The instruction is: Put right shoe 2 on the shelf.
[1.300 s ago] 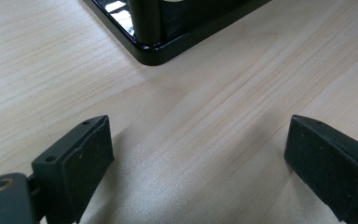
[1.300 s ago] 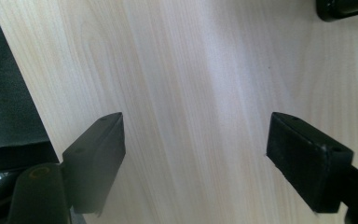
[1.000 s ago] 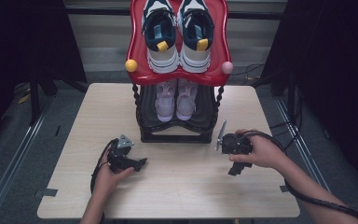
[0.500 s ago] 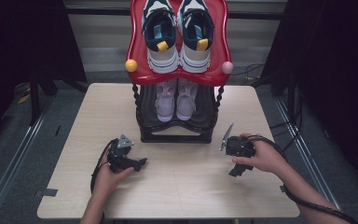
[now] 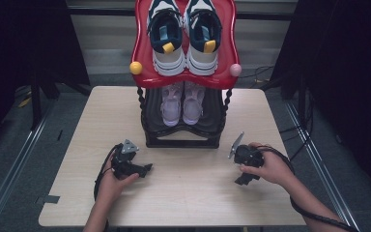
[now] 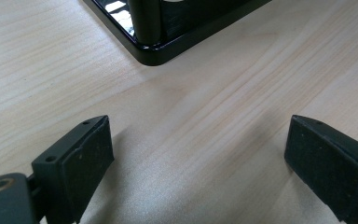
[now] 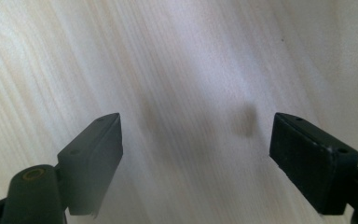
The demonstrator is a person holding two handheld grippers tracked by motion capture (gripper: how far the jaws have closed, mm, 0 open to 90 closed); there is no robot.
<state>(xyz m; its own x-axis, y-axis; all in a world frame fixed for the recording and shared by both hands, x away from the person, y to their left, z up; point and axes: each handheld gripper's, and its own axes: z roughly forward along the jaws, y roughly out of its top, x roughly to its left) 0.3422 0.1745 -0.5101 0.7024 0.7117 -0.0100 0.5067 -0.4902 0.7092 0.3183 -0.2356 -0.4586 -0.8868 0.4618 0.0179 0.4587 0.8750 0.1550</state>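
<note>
The left gripper (image 5: 134,167), held in the person's left hand (image 5: 110,178), sat low at lower left of the high view on the pale wooden table (image 5: 183,203), jaws spread wide and empty, pointing toward the frame's middle. In its own view the glossy black base corner of the shoe rack (image 6: 154,51) lay near, upper centre. At centre, the two-tier shoe rack (image 5: 183,140) held lilac sneakers (image 5: 182,102) on its black lower shelf and navy-and-white sneakers (image 5: 184,34) on its red top tray (image 5: 144,72). At lower right, the right gripper (image 5: 244,169), in the right hand (image 5: 270,166), hovered over bare table, jaws wide and empty.
</note>
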